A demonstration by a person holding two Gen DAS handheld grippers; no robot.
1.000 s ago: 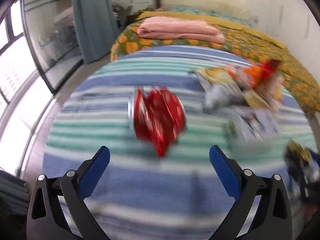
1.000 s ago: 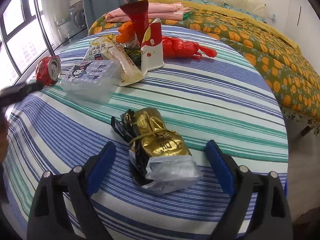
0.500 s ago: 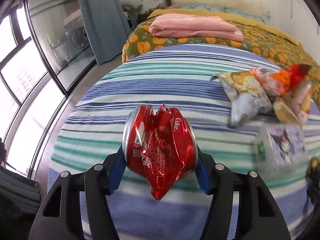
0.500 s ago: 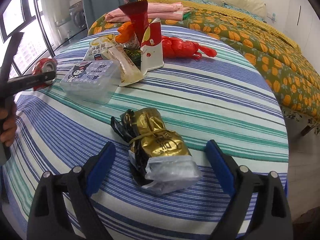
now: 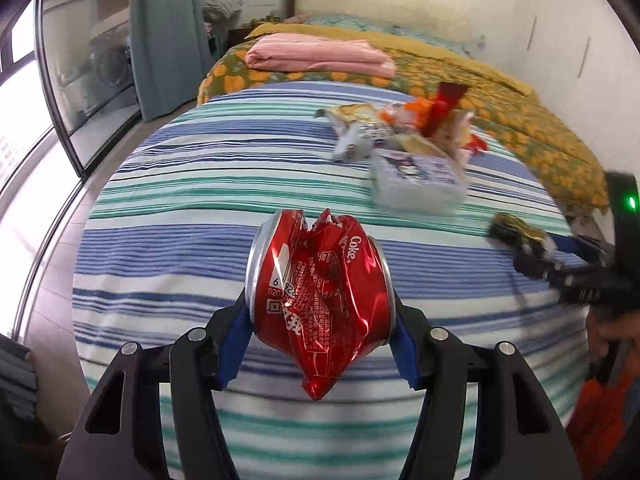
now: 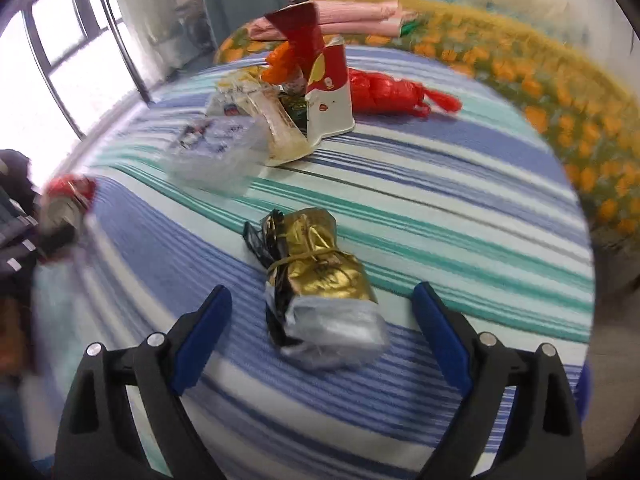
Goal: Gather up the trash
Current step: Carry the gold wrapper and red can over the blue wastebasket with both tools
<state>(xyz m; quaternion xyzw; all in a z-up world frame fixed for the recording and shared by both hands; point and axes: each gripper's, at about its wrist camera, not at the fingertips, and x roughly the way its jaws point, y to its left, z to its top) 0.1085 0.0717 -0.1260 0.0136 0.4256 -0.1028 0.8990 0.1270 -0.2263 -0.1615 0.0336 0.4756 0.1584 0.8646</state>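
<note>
R gripper w/ jaws wide apart, nothing clamped; the gold foil packet lies on the striped tablecloth right between the blue pads, just ahead, long axis running near-to-far, so prob a straight drop and squeeze across its width. L gripper is clamped on the crushed red Coke can, held clear of the cloth, so R is nearer. Far-left: clear plastic tub, wrapper pile w/ paper cup, red bag, all well apart, nothing blocking.
</note>
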